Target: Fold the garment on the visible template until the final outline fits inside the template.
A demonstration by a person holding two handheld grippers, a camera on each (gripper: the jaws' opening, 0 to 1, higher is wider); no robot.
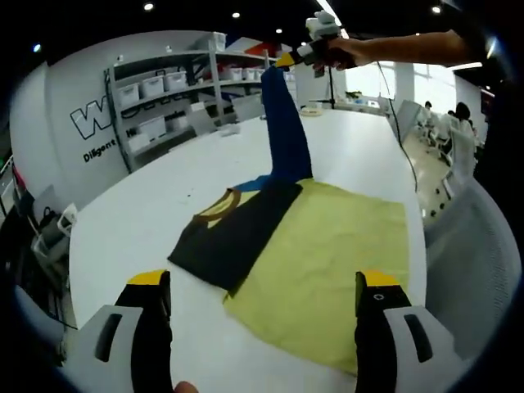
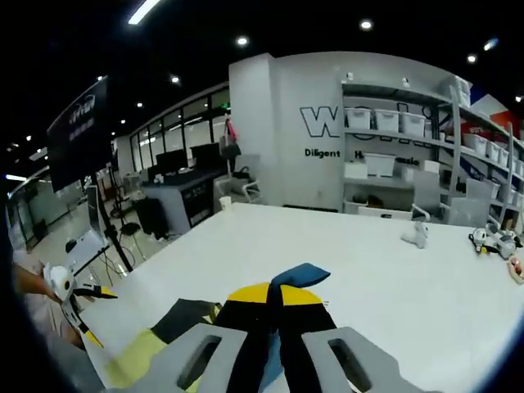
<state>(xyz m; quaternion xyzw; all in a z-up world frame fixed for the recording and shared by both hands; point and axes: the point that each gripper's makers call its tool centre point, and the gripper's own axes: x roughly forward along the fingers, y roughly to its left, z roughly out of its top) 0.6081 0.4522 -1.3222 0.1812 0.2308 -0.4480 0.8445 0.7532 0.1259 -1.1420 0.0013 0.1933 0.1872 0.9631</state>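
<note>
A black garment (image 1: 233, 237) with a yellow collar (image 1: 219, 205) lies flat on the white table (image 1: 131, 229), partly over a yellow-green template (image 1: 336, 262). Its blue sleeve (image 1: 286, 123) is pulled up high, pinched by my right gripper (image 1: 304, 53) in a person's hand (image 1: 348, 49). In the right gripper view the right gripper (image 2: 274, 296) is shut on the blue sleeve (image 2: 304, 274), with the black cloth (image 2: 190, 315) and the template (image 2: 139, 352) below. My left gripper (image 1: 264, 315) hangs open above the near edge of the garment, holding nothing. It shows as the left gripper (image 2: 92, 315) far left.
Shelves with white bins (image 1: 155, 86) stand along the wall behind the table. Office chairs (image 1: 458, 155) line the table's right side. Small objects (image 2: 417, 236) lie on the far table top, and a dark screen on a stand (image 2: 82, 131) stands beside the table.
</note>
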